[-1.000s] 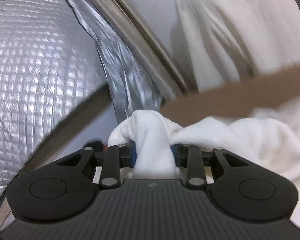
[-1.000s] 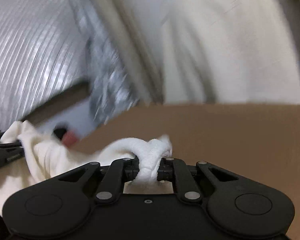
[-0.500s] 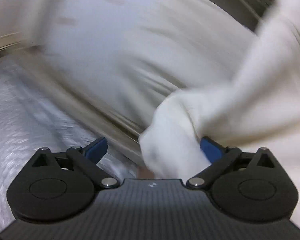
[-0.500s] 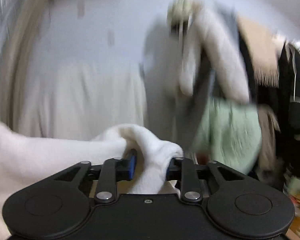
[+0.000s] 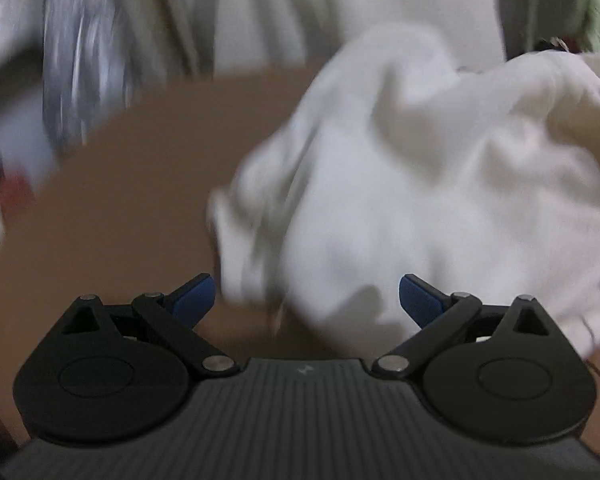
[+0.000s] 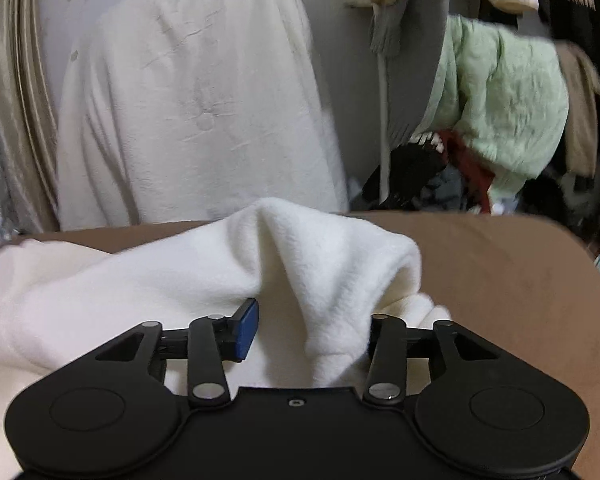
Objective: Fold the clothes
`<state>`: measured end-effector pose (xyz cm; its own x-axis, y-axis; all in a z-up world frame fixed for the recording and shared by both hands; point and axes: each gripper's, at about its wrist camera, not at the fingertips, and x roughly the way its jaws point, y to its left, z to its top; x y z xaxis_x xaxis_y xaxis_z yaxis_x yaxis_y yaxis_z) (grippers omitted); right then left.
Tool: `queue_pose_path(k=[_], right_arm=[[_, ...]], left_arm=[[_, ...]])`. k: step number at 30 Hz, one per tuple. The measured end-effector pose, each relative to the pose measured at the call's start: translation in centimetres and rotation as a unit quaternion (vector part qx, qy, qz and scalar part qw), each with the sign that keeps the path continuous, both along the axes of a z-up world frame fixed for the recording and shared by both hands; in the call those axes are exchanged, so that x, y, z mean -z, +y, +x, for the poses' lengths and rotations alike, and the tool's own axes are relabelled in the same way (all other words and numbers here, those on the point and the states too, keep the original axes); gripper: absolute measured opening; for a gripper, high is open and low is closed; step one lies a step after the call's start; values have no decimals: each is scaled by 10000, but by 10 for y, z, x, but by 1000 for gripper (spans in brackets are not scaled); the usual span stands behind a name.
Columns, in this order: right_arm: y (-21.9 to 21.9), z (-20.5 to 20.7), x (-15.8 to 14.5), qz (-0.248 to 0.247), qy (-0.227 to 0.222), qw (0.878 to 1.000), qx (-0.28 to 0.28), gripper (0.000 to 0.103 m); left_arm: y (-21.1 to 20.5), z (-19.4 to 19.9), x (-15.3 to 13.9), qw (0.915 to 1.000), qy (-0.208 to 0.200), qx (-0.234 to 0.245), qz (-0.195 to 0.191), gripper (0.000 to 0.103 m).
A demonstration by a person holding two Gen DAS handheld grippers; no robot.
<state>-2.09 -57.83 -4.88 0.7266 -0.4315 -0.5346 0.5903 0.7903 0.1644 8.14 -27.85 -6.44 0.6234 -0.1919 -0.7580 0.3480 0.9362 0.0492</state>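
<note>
A white fleece garment (image 5: 420, 180) lies bunched on the brown surface (image 5: 120, 200), blurred in the left wrist view. My left gripper (image 5: 306, 300) is just short of its near edge. Its jaws are spread wide and still opening, and the blue pads (image 5: 192, 296) touch no cloth. In the right wrist view a raised fold of the garment (image 6: 300, 260) stands between the opening jaws of my right gripper (image 6: 308, 332). The left blue pad (image 6: 246, 328) is clear of the fold. The right pad is hidden behind the fleece.
A cream cloth (image 6: 196, 100) drapes over something behind the brown surface (image 6: 500, 272). A heap of hanging clothes with a pale green garment (image 6: 500, 92) and a grey scarf (image 6: 412, 40) fills the back right. Silver quilted foil (image 5: 84, 52) and a beige curtain (image 6: 16, 100) stand at the left.
Both grippers were shut on the white garment and have let go, with jaws spreading. The left one dropped toward the brown surface. The right one swung right, toward the clothes heap.
</note>
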Motion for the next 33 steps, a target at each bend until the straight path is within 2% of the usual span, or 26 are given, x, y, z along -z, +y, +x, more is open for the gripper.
queue_pose_path(k=[1,3,5,7,9,10,14,16,17,21,24,26,31,33], right_arm=[[0,-4,-3,192,-59,9998,-77,55],[-1,-10,-6,583,-186,9979,-220,59],[0,-17,-7,927,-282,9950,-242,61],[-3,-29,-7,1267,-393,9911,-135,61],[-6,-42,-7,1606,-504,9857,-26,61],[-5,-47,-7,1610,-440,9859,105,61],[4,-65,-6,1102,192,9899,870,62],[9,-74,-5,865,461,9885,1150,66],[12,-77,-3,851,521,9887,1116,69],[19,-87,12,1142,851,9856,913,70],[10,-87,34,1736,1076,9721,1150,70],[1,-85,50,2277,1106,9580,1349,70],[-13,-82,88,3595,841,9240,995,71],[-9,-74,96,3937,615,9150,637,60]], left_arm=[[16,3,6,9988,251,-261,-335,98],[46,8,17,9902,673,-710,-1000,98],[66,8,29,9815,754,-836,-1547,97],[70,6,36,9779,863,-944,-1653,95],[64,2,37,9760,876,-704,-1868,95],[59,0,36,9759,844,-561,-1934,95],[32,-5,36,9769,611,-68,-2048,95],[24,-4,42,9758,605,28,-2100,96],[20,-3,44,9755,618,67,-2111,96],[5,-8,59,9782,765,111,-1928,96],[-7,-19,59,9905,633,188,-1205,96],[-11,-21,57,9898,564,236,-1285,95],[-8,-11,62,9821,598,2,-1785,95],[-10,-3,69,9762,602,-348,-2055,95]])
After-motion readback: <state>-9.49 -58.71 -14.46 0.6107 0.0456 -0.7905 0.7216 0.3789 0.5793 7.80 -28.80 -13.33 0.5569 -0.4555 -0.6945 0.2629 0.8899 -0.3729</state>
